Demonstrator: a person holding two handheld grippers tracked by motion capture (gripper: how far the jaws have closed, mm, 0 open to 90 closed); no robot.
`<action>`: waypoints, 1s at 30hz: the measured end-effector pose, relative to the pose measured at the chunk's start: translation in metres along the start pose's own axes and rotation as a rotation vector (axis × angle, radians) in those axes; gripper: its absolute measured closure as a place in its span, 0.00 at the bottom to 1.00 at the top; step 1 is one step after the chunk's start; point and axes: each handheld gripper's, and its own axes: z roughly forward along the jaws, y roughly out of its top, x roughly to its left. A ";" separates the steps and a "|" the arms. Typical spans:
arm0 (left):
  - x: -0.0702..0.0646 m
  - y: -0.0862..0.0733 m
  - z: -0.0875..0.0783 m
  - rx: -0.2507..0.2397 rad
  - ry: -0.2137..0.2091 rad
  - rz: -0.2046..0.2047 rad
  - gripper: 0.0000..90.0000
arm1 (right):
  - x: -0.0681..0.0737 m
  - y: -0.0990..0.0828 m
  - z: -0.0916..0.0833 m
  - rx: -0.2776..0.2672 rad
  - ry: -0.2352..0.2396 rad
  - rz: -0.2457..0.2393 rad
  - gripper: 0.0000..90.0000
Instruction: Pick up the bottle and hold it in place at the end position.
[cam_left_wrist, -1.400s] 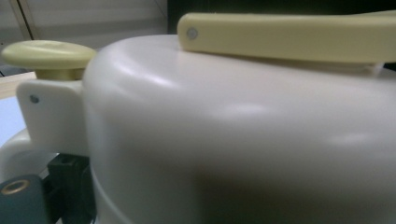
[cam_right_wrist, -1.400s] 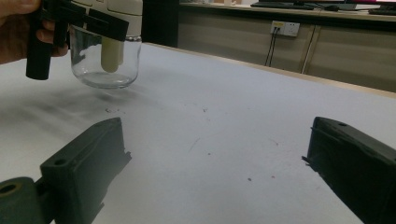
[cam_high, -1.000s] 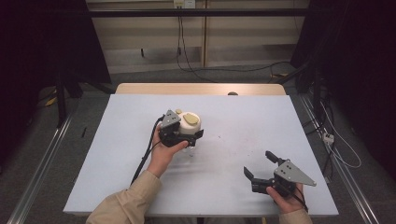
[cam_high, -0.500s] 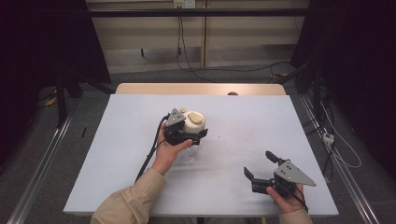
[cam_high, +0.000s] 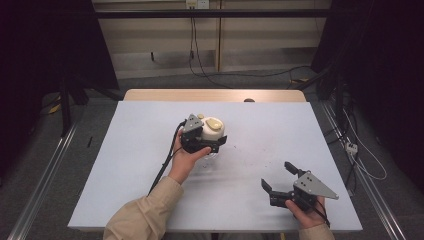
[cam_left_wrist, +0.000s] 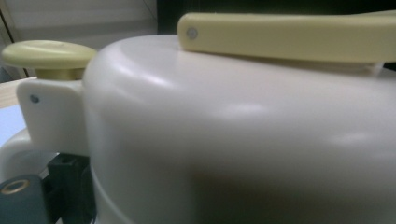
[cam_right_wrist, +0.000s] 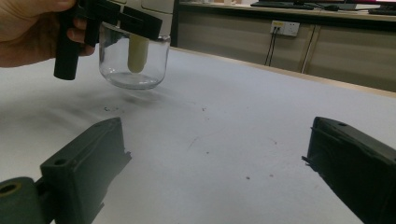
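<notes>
Right tool (cam_high: 279, 179), at about five o'clock on the desk (cam_high: 125, 165), near the front edge: jaws spread wide, nothing between them, resting low over the surface. Left tool (cam_high: 212, 144), near the desk's centre: clamped on the cream lid of a chopper jar (cam_high: 211, 131). In the right gripper view, the jar's clear glass bowl (cam_right_wrist: 134, 56) hangs tilted just above the desk, a pale shaft inside.
</notes>
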 end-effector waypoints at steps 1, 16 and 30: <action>0.000 0.000 0.001 -0.002 0.001 0.000 0.07 | 0.000 0.000 0.000 0.000 0.001 0.001 0.04; 0.000 0.001 0.012 0.005 0.015 -0.010 0.07 | 0.000 0.000 0.000 -0.001 0.003 0.000 0.04; -0.002 -0.001 0.022 0.018 0.011 -0.006 0.07 | 0.000 0.000 0.000 -0.001 0.005 0.001 0.04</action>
